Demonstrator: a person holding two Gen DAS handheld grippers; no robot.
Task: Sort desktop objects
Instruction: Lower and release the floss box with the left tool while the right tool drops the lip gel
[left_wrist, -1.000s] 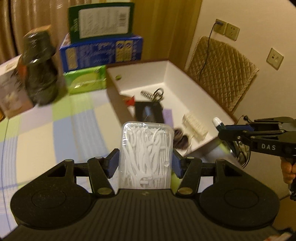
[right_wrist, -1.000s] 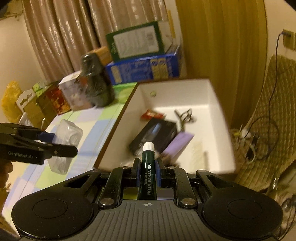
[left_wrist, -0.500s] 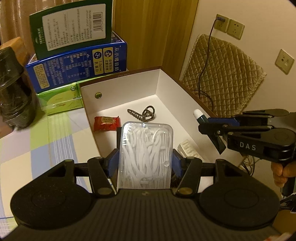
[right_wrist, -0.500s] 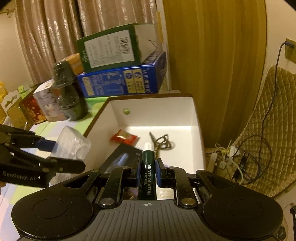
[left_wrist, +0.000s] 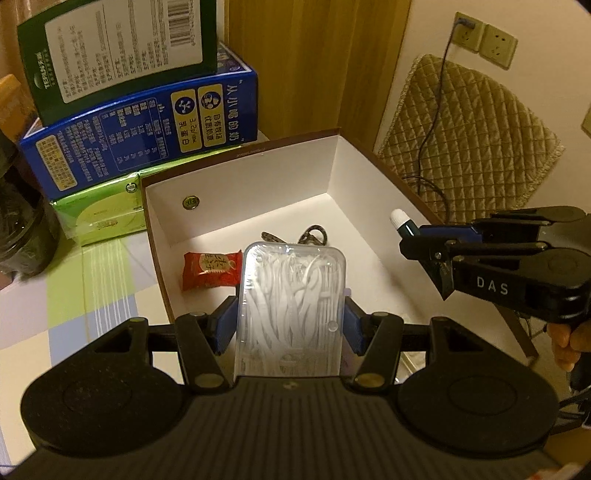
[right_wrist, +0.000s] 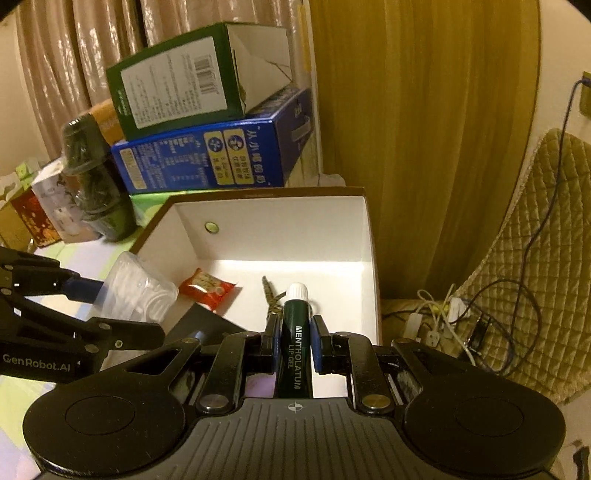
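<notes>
My left gripper (left_wrist: 290, 321) is shut on a clear plastic case of white floss picks (left_wrist: 291, 299), held over the near part of the white open box (left_wrist: 236, 192). My right gripper (right_wrist: 293, 341) is shut on a dark green lip gel tube (right_wrist: 293, 332) with a white cap, above the box's right side. In the left wrist view the right gripper (left_wrist: 417, 240) enters from the right with the tube's cap (left_wrist: 399, 218) poking out. In the right wrist view the left gripper (right_wrist: 88, 306) comes in from the left with the case (right_wrist: 136, 295). Inside the box lie a red sachet (left_wrist: 210, 269) and a braided cord with a clip (right_wrist: 269, 295).
Behind the box stand a blue carton (left_wrist: 140, 129), a green carton (left_wrist: 118, 51) on top of it and a lime packet (left_wrist: 99, 214). A dark wrapped jar (right_wrist: 92, 184) stands at the left. A quilted chair (left_wrist: 469, 144) and cables (right_wrist: 461, 317) lie beyond the table's right edge.
Both grippers have moved forward toward the far end of the box, each keeping its load. The box's far wall and the cartons now look closer.
</notes>
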